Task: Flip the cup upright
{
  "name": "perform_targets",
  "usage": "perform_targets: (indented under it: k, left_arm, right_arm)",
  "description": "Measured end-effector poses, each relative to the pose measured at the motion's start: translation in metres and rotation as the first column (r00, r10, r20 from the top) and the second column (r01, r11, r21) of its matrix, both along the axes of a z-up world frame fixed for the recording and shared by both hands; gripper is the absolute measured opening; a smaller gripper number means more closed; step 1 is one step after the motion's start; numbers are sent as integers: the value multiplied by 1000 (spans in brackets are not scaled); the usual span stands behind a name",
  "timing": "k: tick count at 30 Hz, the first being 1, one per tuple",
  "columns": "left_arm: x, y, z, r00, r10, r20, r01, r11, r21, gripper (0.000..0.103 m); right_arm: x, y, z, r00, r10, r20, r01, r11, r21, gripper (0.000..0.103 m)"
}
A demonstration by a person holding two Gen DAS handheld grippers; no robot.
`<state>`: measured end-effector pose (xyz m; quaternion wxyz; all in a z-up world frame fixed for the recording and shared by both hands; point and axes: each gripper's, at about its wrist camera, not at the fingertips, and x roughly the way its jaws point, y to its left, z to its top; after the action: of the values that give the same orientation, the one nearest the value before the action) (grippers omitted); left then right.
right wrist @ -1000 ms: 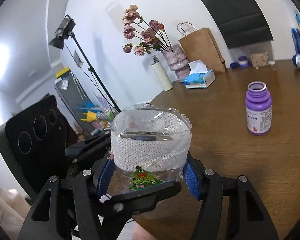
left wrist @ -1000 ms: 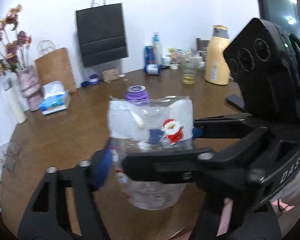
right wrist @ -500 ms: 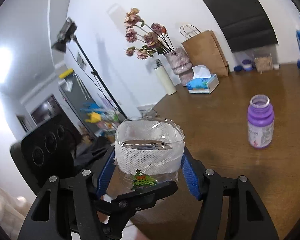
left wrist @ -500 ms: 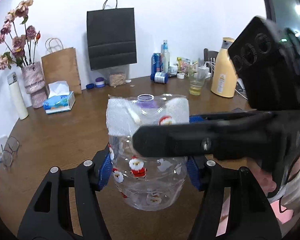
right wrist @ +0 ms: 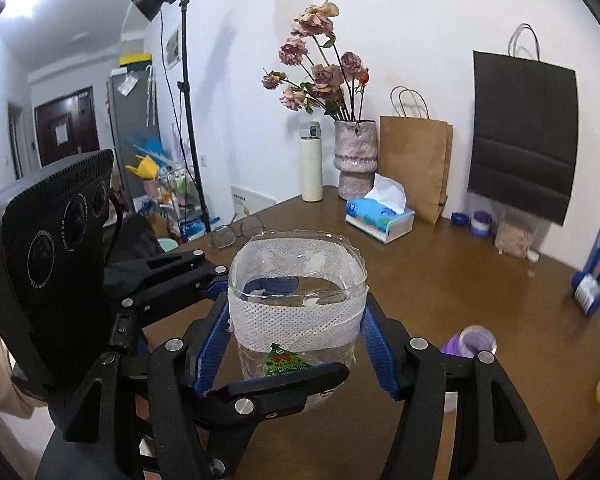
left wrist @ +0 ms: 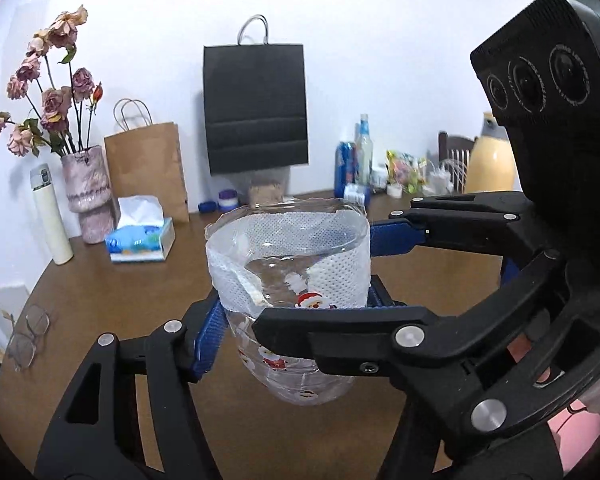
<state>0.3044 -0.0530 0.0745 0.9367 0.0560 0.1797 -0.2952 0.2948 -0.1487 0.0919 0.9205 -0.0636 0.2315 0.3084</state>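
Note:
The cup is a clear plastic tub with a white mesh band near its rim and Santa stickers. It is upright, mouth up, held above the brown table. My left gripper is shut on its lower body with blue pads. My right gripper is also shut on the cup, from the other side. In the left wrist view the right gripper's fingers cross in front of the cup. In the right wrist view a left gripper finger crosses below it.
A purple bottle stands on the table just right of the cup. A tissue box, vase of dried flowers, white flask, paper bags and bottles line the back. Glasses lie at left.
The cup has been turned and tipped so I now look down into its open mouth. Both grippers swung around with it; the purple bottle now sits low beside the right gripper.

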Motion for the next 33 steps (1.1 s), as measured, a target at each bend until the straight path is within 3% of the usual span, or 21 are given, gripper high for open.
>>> perform_targets:
  k: [6, 9, 12, 17, 21, 22, 25, 29, 33]
  left_arm:
    - [35, -5, 4, 996, 77, 42, -77, 997, -13, 60]
    - [52, -8, 11, 988, 120, 93, -119, 993, -18, 60]
    - [68, -7, 13, 979, 149, 139, -146, 989, -36, 60]
    - [101, -8, -3, 975, 196, 110, -194, 981, -21, 60]
    - [115, -10, -21, 977, 206, 58, -206, 978, -1, 60]
    - [114, -11, -26, 978, 202, 47, -202, 979, 13, 60]
    - [109, -12, -27, 977, 203, 61, -205, 979, 15, 60]
    - [95, -7, -28, 981, 191, 31, -191, 982, -1, 60]
    - [81, -6, -43, 983, 181, -10, -180, 983, 40, 60]
  right_arm:
    - [44, -4, 6, 999, 35, 25, -35, 999, -11, 69]
    - [63, -3, 16, 995, 38, 90, -34, 998, -46, 78]
    - [83, -3, 22, 988, 80, 133, -74, 996, -49, 80]
    - [123, -3, 7, 986, 123, 109, -120, 992, -40, 80]
    - [150, -15, -26, 990, 138, 18, -139, 987, 77, 80]
    - [152, -17, -31, 990, 139, 2, -139, 986, 95, 81]
    - [140, -10, -31, 995, 98, 37, -98, 995, 19, 81]
    - [120, -8, -32, 997, 75, 22, -76, 996, 43, 81]
    - [108, -10, -44, 997, 74, -10, -73, 997, 35, 81]
